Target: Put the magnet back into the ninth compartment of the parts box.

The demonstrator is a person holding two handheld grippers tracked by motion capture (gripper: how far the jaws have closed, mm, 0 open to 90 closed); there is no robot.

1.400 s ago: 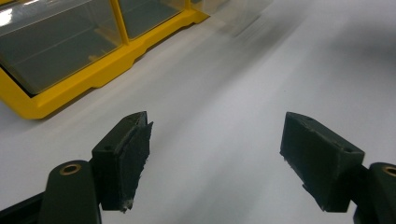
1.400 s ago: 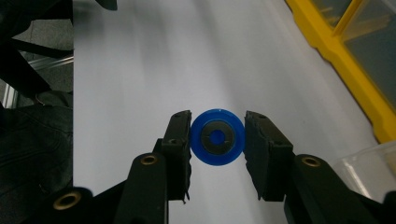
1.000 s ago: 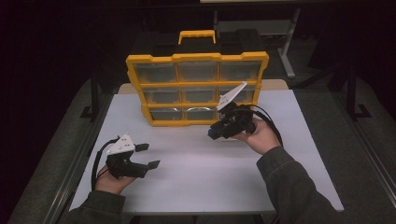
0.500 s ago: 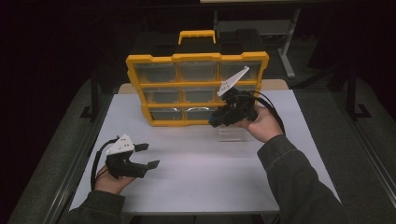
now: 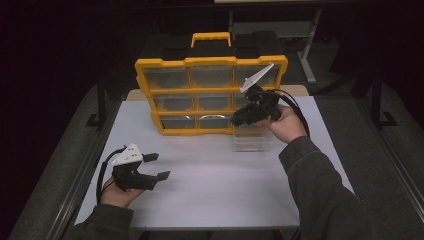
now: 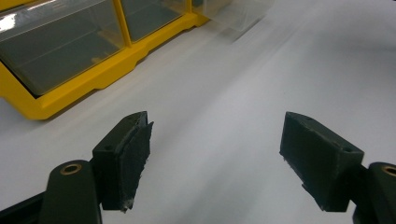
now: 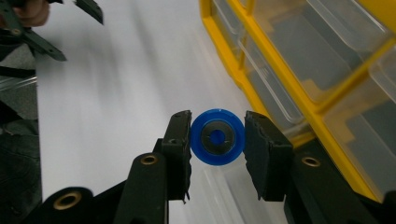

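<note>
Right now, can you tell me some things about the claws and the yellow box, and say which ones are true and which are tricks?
1. The right claw grips a blue disc. True.
2. The left claw holds a red ball. False: it is open and holds nothing.
3. The yellow organizer stands upright on the white table. True.
4. A clear bin sits on top of the organizer. False: it rests on the table beside it.
</note>
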